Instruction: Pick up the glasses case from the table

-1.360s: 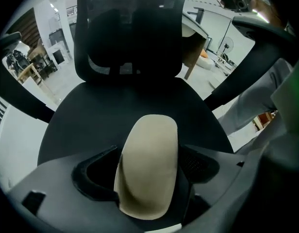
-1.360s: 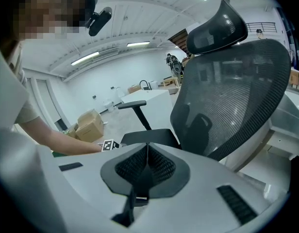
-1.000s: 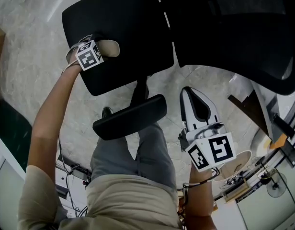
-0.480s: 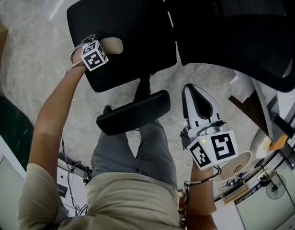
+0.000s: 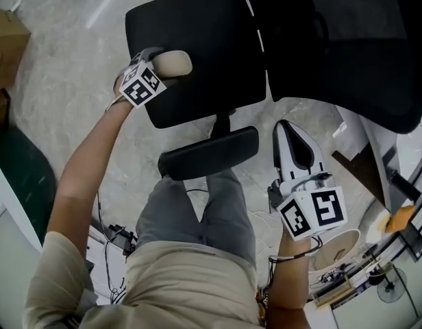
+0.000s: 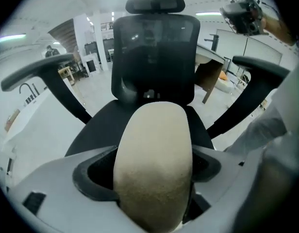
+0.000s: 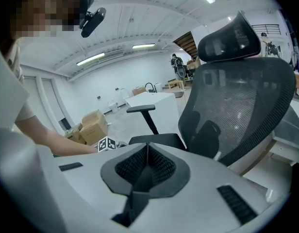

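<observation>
Standing close by, I see the person's legs first, with the right gripper (image 5: pixel 291 139) low beside the right knee. Its two jaws are pressed flat together and nothing is between them. It points out over the floor near a second black chair (image 5: pixel 348 46) and has no job right now.

A bit farther out, past a black armrest (image 5: pixel 207 153), the left arm is stretched forward. The left gripper (image 5: pixel 155 72) is at the end of it, pinching the case (image 6: pixel 153 149). The case is tan and rounded, like a long pebble. The jaws squeeze its two long sides. Its long way runs the same way the gripper points, so the round end sticks out in front. The back part sits deep between the jaws, and the hold looks snug to me.

Under the case is the black seat (image 5: pixel 204 40) of a chair, not a table. The case hangs above the seat and does not seem to touch it. So I think the picking up is as good as done.

Any next move belongs to the left gripper. The right one is well apart, on the other side of the armrest. The case lies straight ahead of the left jaws, so it will go wherever they point.

Far off, brown boxes (image 5: pixel 9 36) sit on the pale floor.
</observation>
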`<move>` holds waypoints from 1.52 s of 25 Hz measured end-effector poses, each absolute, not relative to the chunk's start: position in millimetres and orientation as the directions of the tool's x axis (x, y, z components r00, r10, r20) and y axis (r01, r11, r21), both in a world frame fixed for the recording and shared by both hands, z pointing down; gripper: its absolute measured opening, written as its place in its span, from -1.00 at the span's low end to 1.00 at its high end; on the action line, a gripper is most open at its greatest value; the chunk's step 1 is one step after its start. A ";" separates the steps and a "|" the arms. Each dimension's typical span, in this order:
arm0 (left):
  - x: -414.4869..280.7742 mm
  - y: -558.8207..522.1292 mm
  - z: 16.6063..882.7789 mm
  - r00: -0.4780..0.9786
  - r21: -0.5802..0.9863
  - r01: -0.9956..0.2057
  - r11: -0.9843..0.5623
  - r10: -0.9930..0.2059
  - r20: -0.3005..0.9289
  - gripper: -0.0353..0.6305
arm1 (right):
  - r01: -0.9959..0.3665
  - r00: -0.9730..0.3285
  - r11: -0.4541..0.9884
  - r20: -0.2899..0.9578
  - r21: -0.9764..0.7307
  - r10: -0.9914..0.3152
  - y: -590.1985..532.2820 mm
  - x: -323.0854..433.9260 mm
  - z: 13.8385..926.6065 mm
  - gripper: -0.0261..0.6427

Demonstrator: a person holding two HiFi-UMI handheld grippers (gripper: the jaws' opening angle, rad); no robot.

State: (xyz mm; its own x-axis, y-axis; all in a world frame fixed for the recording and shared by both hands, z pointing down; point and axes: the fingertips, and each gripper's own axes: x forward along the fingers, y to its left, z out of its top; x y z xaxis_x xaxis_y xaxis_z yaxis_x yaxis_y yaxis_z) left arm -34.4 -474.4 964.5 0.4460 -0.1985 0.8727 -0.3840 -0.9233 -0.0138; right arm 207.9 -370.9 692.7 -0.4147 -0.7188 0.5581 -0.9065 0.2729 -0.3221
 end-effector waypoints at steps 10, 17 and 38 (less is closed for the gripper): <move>-34.6 -477.3 827.8 0.579 -0.059 -0.432 -0.900 -0.327 0.747 0.39 | -0.904 -0.420 0.303 0.500 -0.300 -0.757 -366.7 180.5 631.2 -0.85; -42.8 -470.3 718.5 0.647 -0.077 -0.491 -0.868 -0.422 0.635 0.39 | -0.901 -0.429 0.327 0.463 -0.286 -0.776 -356.3 166.8 583.0 -0.85; -92.9 -360.6 435.9 0.771 -0.137 -0.560 -0.817 -0.575 0.275 0.39 | -0.884 -0.462 0.411 0.288 -0.222 -0.839 -308.6 110.8 430.4 -0.85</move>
State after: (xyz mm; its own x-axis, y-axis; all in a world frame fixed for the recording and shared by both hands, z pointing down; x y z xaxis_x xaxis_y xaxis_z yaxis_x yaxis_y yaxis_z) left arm -92.9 -360.6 435.9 0.7707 -0.5749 0.2748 -0.5604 -0.8168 -0.1371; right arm 110.8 -308.6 430.4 -0.4621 -0.8386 0.2884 -0.8843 0.4111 -0.2216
